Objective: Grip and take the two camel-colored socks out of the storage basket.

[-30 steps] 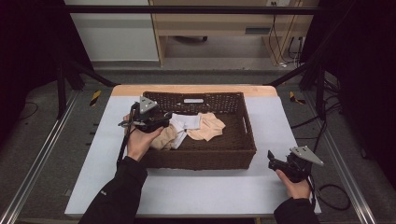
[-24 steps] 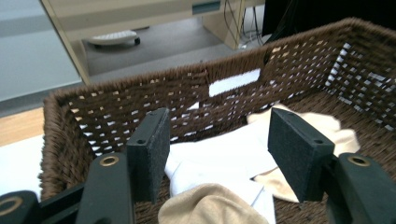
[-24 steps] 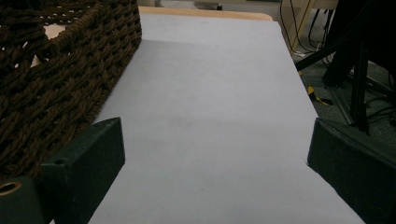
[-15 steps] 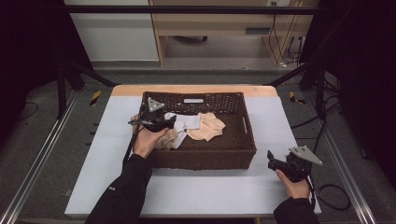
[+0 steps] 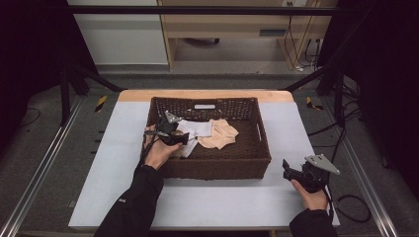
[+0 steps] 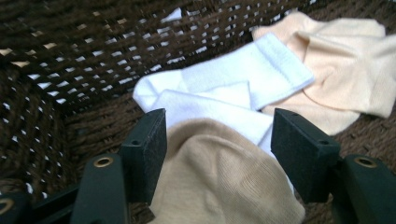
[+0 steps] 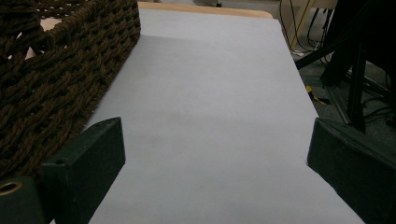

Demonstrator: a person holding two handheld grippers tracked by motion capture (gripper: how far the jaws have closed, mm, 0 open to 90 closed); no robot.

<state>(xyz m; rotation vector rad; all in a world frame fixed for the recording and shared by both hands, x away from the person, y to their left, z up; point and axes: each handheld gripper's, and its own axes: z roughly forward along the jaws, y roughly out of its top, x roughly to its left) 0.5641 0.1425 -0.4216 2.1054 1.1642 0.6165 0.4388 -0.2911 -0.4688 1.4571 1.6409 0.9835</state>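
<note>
A dark brown wicker basket (image 5: 212,165) stands mid-table. My left gripper (image 5: 184,140) is lowered into its left half; its jaws have just been opening and stand wide. Between them, in the left gripper view, lies a tan sock (image 6: 219,182) on the basket floor (image 6: 84,126), with the pads beside it and not pressing on it. Beyond it lie a white sock (image 6: 243,79) and a peach sock (image 6: 341,60). The white sock (image 5: 198,129) and the peach sock (image 5: 221,134) sit near the basket's middle. My right gripper (image 5: 290,172) rests open on the table, right of the basket.
The basket's woven wall (image 7: 56,70) rises at the left of the right gripper view, with bare white tabletop (image 7: 210,93) ahead of the jaws. Black frame legs (image 5: 341,84) and cables stand beyond the table's right edge. A wooden strip (image 5: 207,95) runs along the far edge.
My left gripper has moved right and down into the basket with the tan sock, and its jaws have spread. The right gripper has stayed put.
</note>
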